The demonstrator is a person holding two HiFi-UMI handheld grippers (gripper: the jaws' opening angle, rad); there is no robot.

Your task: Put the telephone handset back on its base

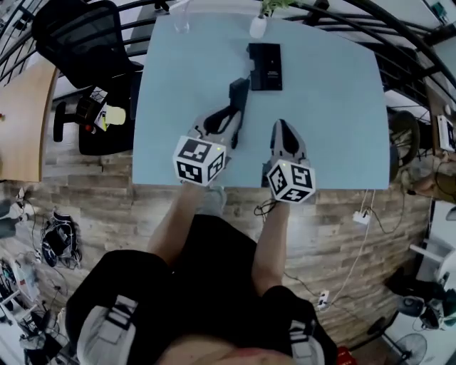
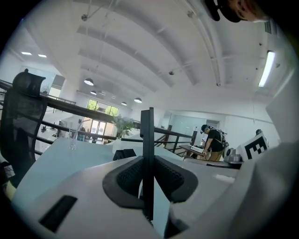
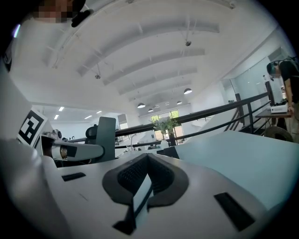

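Observation:
The black handset (image 1: 240,91) stands on edge over the pale blue table (image 1: 335,121), and my left gripper (image 1: 234,117) is shut on its lower part. In the left gripper view the handset (image 2: 147,130) is a thin dark slab squeezed between the ribbed pads (image 2: 131,175). The black base (image 1: 265,65) lies flat further back, a little right of the handset, and shows low ahead as the base (image 2: 124,154). My right gripper (image 1: 283,127) hovers beside the left one, its jaws shut with nothing in them (image 3: 147,159). From it, the handset (image 3: 106,137) is at the left and the base (image 3: 169,152) is ahead.
A white vase with a plant (image 1: 258,27) and a clear glass (image 1: 179,21) stand at the table's far edge. A black office chair (image 1: 78,36) is off the table's left side. Cables and a power strip (image 1: 362,216) lie on the wooden floor. A person (image 2: 215,142) stands far off.

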